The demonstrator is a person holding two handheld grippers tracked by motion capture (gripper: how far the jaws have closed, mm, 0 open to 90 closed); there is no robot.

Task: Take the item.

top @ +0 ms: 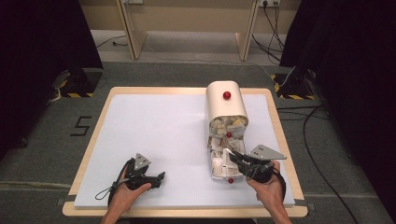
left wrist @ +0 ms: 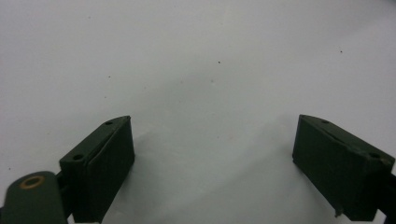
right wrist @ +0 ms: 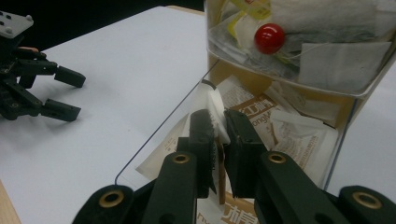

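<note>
- Right gripper view: my right gripper (right wrist: pixel 217 140) pinches a white sachet (right wrist: pixel 212 105) in the open drawer (right wrist: pixel 299 140), directly ahead.
- Left gripper (top: pixel 156 179): jaws spread, idle, well apart to the left.

Black grippers (top: pixel 161 176), brass pivot screws (right wrist: pixel 180 158)

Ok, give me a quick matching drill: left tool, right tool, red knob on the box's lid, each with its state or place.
Things:
1. left tool
2. right tool
3. red knob

States:
A. shut on a white packet
B. on top of the cream box
C. open over the bare white mat

Pairs: 1-C, 2-A, 3-B
</note>
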